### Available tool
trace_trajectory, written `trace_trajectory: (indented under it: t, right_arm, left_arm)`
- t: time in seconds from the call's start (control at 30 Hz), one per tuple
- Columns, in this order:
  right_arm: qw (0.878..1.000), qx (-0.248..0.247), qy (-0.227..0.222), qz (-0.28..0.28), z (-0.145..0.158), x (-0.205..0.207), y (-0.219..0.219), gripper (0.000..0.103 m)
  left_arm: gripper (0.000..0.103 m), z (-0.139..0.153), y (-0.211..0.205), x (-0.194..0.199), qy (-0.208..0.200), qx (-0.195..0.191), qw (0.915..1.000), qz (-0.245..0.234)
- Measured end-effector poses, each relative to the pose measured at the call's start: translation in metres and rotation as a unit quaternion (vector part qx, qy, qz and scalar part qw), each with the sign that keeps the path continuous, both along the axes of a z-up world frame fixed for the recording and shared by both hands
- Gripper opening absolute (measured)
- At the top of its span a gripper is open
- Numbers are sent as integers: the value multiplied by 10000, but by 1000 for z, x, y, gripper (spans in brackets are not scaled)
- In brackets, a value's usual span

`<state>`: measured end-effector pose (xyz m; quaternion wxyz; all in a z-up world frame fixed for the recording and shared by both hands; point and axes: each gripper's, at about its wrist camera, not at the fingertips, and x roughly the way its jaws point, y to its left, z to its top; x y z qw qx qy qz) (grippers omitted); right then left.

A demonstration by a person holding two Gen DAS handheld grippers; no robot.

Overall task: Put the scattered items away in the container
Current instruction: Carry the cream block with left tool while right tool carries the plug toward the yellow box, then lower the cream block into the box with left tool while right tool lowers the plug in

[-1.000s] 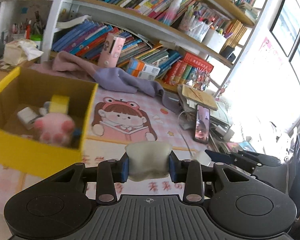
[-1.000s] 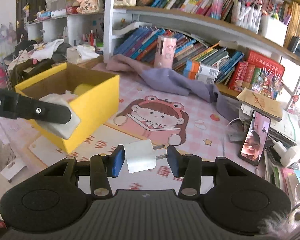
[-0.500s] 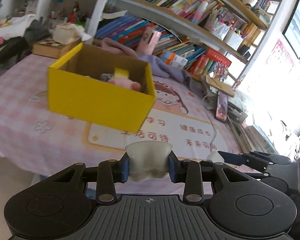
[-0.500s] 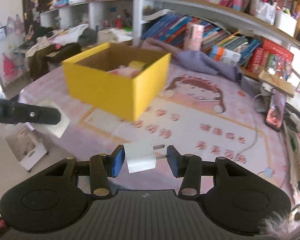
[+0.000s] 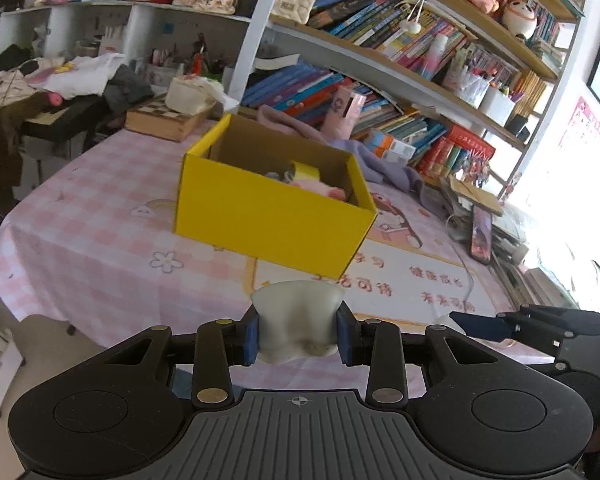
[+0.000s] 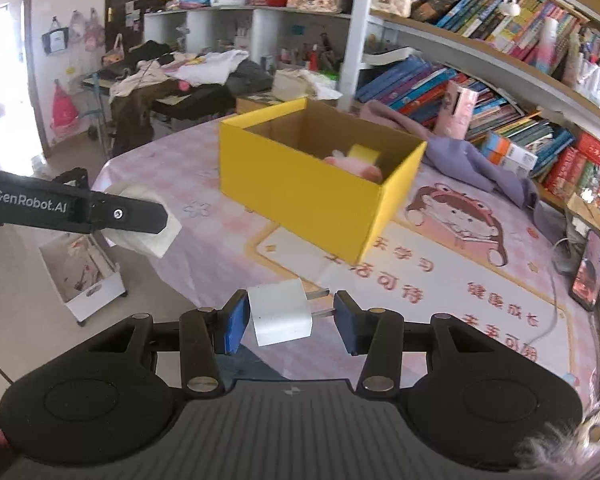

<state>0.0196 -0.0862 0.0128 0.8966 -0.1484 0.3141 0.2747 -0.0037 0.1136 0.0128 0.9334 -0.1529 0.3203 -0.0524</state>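
Left gripper point(image 5: 298, 338): clenched on a pale, soft translucent piece point(image 5: 296, 320), which is pinched between both blue pads and flares wider above them; what the piece is cannot be told.
Right gripper point(image 6: 288, 316): clamped on a white charger plug point(image 6: 278, 314); the left pad presses its body, the right pad meets the tips of its two metal prongs, which point sideways toward that pad.
Position of grippers: both are held over the near edge of the table, apart from the box; each appears at the margin of the other's view, the left one point(image 6: 132, 214) with its piece showing behind the finger.
Yellow box point(image 5: 268, 216): open-topped cardboard, standing on the table beyond both grippers, well clear of the held items.
Box contents: a pink plush toy point(image 6: 354, 166) and a yellow block point(image 6: 364, 154) lie against the far side; a greyish item beside them is too small to identify.
Table point(image 5: 92, 240): covered in a pink checked cloth with a cartoon mat point(image 6: 460, 264) beside the box.
Surroundings: a purple garment point(image 6: 468, 160) is heaped behind the box; a phone point(image 5: 481, 236) lies at the table's right edge; bookshelves point(image 5: 380, 64) run along the back.
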Motion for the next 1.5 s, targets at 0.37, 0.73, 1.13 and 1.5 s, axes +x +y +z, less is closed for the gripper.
trace_trajectory:
  t: [0.37, 0.73, 1.13, 1.5]
  right_arm:
    - [9997, 40, 14, 223, 1, -2, 26, 44]
    - [9995, 8, -72, 307, 6, 20, 40, 44]
    - [9988, 399, -275, 121, 20, 105, 43, 44]
    - [9958, 719, -558, 17, 40, 220, 55, 44]
  left_arm:
    - [34, 1, 16, -3, -17, 196, 9998, 61]
    - [34, 7, 28, 20, -55, 159, 9998, 77]
    - [34, 36, 25, 107, -412, 480, 9979, -141]
    - [34, 30, 22, 200, -239, 860, 9959, -110]
